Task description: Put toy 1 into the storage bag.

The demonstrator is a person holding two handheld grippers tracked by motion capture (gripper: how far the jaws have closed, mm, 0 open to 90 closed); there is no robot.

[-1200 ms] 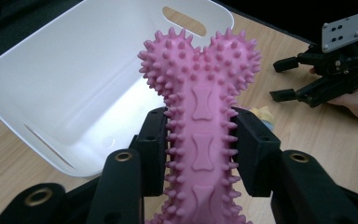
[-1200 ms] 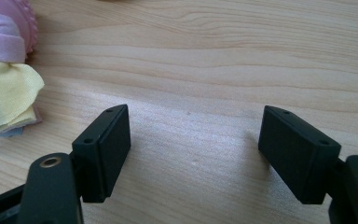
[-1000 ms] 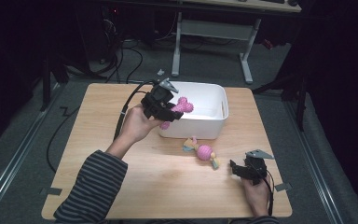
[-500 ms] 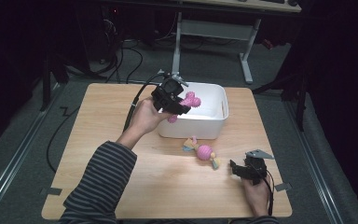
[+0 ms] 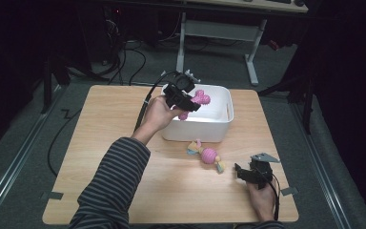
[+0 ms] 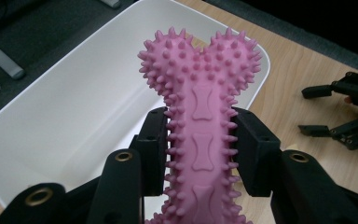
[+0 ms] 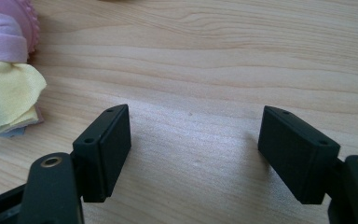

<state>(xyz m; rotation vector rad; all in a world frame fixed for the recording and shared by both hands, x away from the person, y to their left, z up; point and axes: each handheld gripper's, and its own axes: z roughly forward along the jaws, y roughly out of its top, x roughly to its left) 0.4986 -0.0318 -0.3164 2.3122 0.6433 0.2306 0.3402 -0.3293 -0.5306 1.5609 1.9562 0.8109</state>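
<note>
My left gripper [image 5: 190, 103] [image 6: 200, 154] is shut on a pink spiky bone toy [image 6: 200, 112] [image 5: 198, 101], and holds it above the white bin [image 5: 219, 125] [image 6: 60, 112] near its left end. The jaws pinch the toy's shaft; its knobbed end points over the bin's inside. My right gripper [image 5: 242, 172] [image 7: 196, 149] rests open near the table's front right, with bare wood between its jaws. A pink ball toy with cloth ends [image 5: 206, 154] [image 7: 7, 60] lies on the table in front of the bin, left of the right gripper.
The wooden table [image 5: 109, 138] stands on a grey floor. Behind it is a desk frame [image 5: 219, 33] with cables on the floor. A striped sleeve [image 5: 109, 186] reaches across the table's left half.
The left gripper has carried the pink bone toy to the right, from the bin's left rim to over its inside. The right gripper has stayed still.
</note>
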